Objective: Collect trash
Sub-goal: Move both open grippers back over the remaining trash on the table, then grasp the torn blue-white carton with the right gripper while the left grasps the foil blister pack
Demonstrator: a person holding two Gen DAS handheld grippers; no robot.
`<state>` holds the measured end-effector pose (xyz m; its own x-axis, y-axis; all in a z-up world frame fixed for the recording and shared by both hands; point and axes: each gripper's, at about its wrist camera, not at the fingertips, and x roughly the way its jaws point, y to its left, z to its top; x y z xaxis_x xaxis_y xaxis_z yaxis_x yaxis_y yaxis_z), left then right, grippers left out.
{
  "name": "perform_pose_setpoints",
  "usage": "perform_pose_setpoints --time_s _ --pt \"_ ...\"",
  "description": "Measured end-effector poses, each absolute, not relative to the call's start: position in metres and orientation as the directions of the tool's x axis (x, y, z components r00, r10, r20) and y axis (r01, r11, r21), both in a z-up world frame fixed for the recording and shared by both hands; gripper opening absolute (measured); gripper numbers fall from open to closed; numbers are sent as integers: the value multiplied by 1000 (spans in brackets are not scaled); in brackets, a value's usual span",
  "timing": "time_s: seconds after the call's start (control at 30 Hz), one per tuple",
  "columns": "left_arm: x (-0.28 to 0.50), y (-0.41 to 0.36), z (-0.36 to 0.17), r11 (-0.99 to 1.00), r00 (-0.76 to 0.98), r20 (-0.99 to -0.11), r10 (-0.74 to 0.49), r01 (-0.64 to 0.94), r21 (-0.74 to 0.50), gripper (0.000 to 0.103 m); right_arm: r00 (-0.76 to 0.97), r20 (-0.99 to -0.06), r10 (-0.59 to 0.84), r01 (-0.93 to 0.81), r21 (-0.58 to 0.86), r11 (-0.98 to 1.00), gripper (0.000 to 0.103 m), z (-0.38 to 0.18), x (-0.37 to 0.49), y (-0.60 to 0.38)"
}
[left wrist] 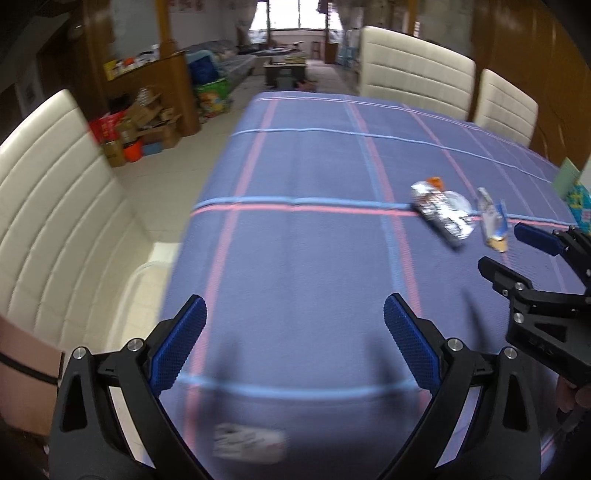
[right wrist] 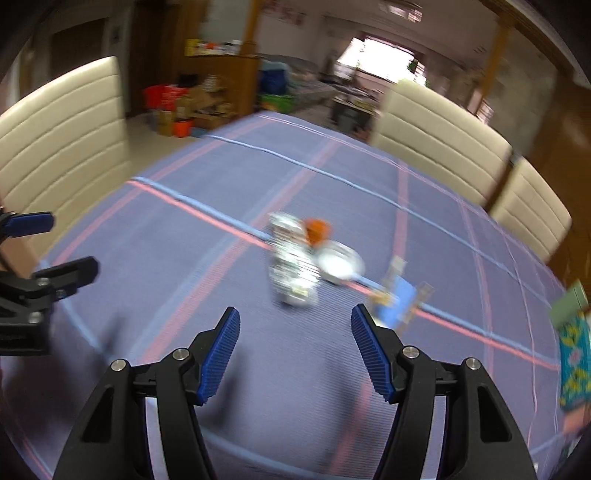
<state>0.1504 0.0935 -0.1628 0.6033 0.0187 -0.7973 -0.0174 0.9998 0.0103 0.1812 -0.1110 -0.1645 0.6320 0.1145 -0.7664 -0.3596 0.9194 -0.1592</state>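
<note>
Both grippers, left gripper (left wrist: 295,347) and right gripper (right wrist: 295,354), spread empty above plaid tablecloth (left wrist: 314,166); cream chairs (left wrist: 417,70) around.

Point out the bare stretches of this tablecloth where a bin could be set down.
The widest bare patch is the far half of the tablecloth, between the cream chairs. Also bare: the near middle, ahead of the left hand-held gripper. Crowded: the right side, where a silver wrapper, a blue packet and an orange scrap lie close together.

Cream chairs (left wrist: 51,206) flank the checked tablecloth (left wrist: 314,166); bright window (left wrist: 284,16).
</note>
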Motion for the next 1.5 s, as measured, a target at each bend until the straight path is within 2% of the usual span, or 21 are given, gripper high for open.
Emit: perform_pose_setpoints --time_s 0.17,0.4,0.63,0.77,0.93,1.0,1.07,1.1,1.13,1.17,1.2,1.23,1.27,1.3,1.5 --pt "176 40 -169 996 592 -805 -36 88 21 96 612 -786 85 -307 -138 941 61 -177 198 -146" --pt "211 -18 -181 980 574 -818 -41 184 79 95 607 -791 76 -292 -133 947 61 -185 214 -169" --pt "247 -41 -193 974 566 -824 -24 197 107 95 600 -795 92 -270 -93 958 61 -186 228 -191" --pt "257 -29 -197 981 556 -831 -30 176 82 93 601 -784 156 -297 -38 954 61 -178 228 -191" --pt "263 -19 -202 985 541 -840 -34 162 64 75 601 -785 152 -303 -48 952 61 -180 235 -180" --pt "263 -20 -201 983 549 -835 -40 171 65 73 591 -797 127 -289 -62 955 61 -186 240 -179" --pt "263 -23 -201 980 556 -830 -44 185 72 65 564 -814 143 -278 -24 960 59 -194 242 -182" --pt "263 -24 -201 978 557 -829 -55 197 67 57 562 -810 164 -277 3 961 57 -193 242 -185" --pt "261 -25 -200 977 558 -828 -61 203 65 52 554 -811 191 -284 31 958 45 -193 242 -187" --pt "260 -25 -200 976 558 -827 -65 208 64 49 546 -810 213 -292 54 955 26 -193 242 -188" --pt "259 -26 -200 975 558 -827 -73 215 59 41 553 -807 208 -289 49 956 24 -191 242 -188" --pt "257 -28 -199 973 556 -827 -82 225 55 33 563 -802 199 -287 36 957 15 -190 241 -188" --pt "256 -30 -199 971 556 -827 -83 233 60 31 564 -800 205 -289 41 956 9 -190 241 -188" --pt "255 -32 -199 969 556 -827 -85 240 62 24 562 -800 212 -291 49 956 7 -190 240 -188" --pt "241 -30 -195 966 575 -815 -74 243 84 14 595 -779 198 -290 21 957 4 -185 229 -188"
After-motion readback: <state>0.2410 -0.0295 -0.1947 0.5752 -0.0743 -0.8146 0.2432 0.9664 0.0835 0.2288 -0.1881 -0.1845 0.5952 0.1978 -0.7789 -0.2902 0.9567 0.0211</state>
